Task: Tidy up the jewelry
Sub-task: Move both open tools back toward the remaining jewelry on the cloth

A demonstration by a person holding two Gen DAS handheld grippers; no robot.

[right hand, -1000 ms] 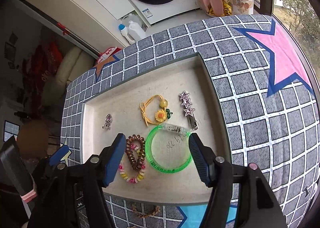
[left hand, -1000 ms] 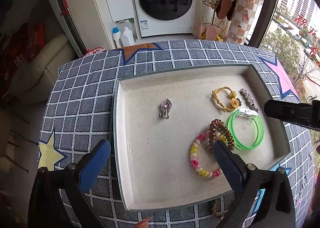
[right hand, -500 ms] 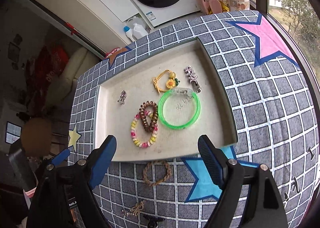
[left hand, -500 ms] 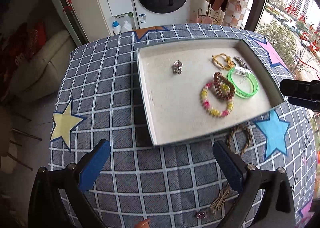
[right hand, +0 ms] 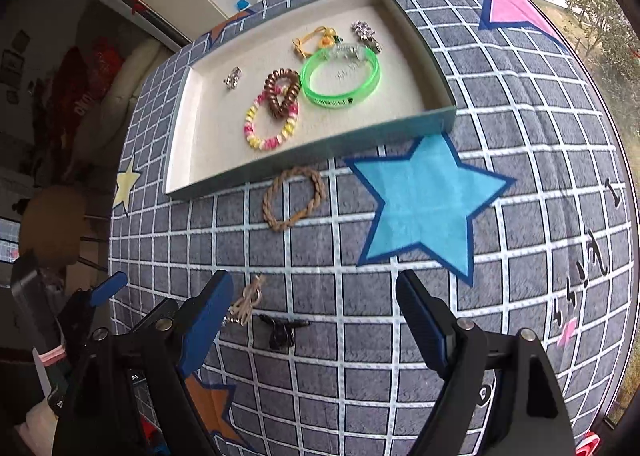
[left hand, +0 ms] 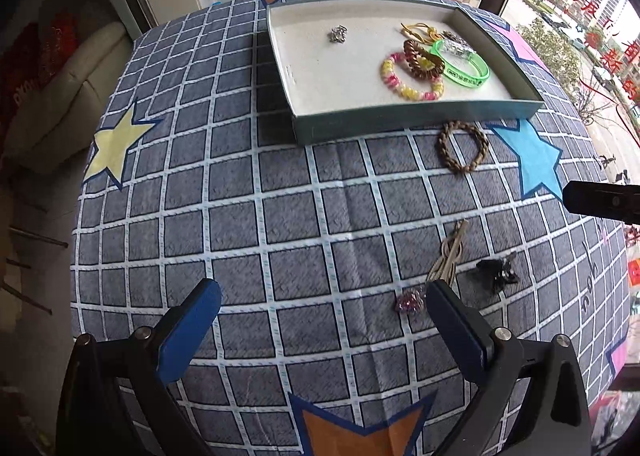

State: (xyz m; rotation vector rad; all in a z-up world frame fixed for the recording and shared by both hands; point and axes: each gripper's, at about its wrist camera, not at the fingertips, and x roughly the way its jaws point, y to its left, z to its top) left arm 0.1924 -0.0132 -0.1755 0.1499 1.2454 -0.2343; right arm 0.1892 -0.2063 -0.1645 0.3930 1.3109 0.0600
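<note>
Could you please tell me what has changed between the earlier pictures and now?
Both grippers pulled back from over the tray toward the near cloth. The right gripper jaws have just been opening, nothing between them; the left gripper is open and empty. The braided bracelet and tray contents stayed put.

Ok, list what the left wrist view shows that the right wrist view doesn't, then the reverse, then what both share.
Only the left wrist view: the small pink glittery ornament on the checked cloth beside the left tool's right finger, and that tool's open jaws.

Only the right wrist view: the right tool's open jaws, empty, and the black handwritten marks on the cloth.

Both: the shallow grey tray holding the green translucent bangle, and, outside it on the cloth, the brown braided bracelet, beige knotted hair tie and black hair clip.
</note>
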